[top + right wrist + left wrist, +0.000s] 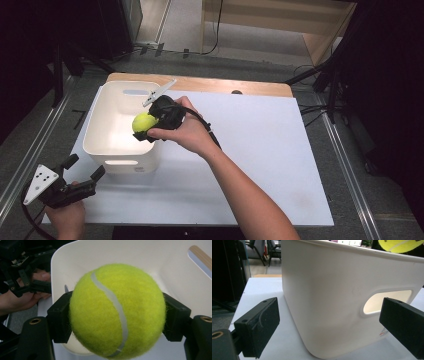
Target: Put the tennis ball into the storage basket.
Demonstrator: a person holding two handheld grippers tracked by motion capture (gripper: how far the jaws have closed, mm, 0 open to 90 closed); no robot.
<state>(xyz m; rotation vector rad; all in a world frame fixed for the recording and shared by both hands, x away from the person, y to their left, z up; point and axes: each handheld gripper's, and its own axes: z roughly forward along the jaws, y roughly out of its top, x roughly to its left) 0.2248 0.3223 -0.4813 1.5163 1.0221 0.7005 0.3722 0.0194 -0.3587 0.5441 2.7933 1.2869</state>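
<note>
The left gripper [85,171] sits at the near left corner of the white worktop [280,165], jaws spread wide and empty, just short of the white bin [107,150]. The bin stands at the far left of the worktop. The right gripper [148,125] is clamped on the tennis ball [144,121], holding it above the bin's right rim, over the open interior.

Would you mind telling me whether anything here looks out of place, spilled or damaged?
Nothing stands out. The white bin sits upright on the table, unmarked as far as I can see. The right gripper holds the tennis ball over the bin's rim, and the left gripper waits open beside it.
</note>
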